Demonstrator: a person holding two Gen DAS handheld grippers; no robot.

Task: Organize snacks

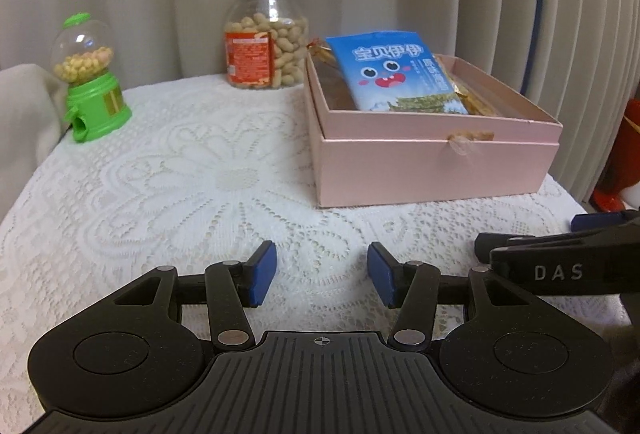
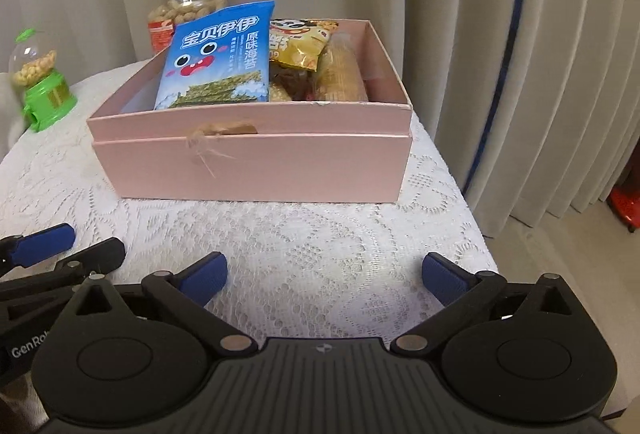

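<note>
A pink box (image 1: 436, 170) (image 2: 256, 166) stands on the lace-covered table. A blue seaweed snack bag (image 1: 396, 74) (image 2: 220, 54) leans upright inside it, with a yellow snack bag (image 2: 300, 44) and other wrapped snacks (image 2: 340, 74) beside it. My left gripper (image 1: 322, 276) is open and empty, low over the table in front of the box. My right gripper (image 2: 324, 276) is open wide and empty, also in front of the box. Each gripper shows at the edge of the other's view.
A jar of peanuts (image 1: 266, 36) (image 2: 186, 4) with a gold lid stands behind the box. A green toy candy dispenser (image 1: 90, 78) (image 2: 40, 82) stands at the far left. Curtains hang behind and to the right. The table edge (image 2: 472, 218) drops off at right.
</note>
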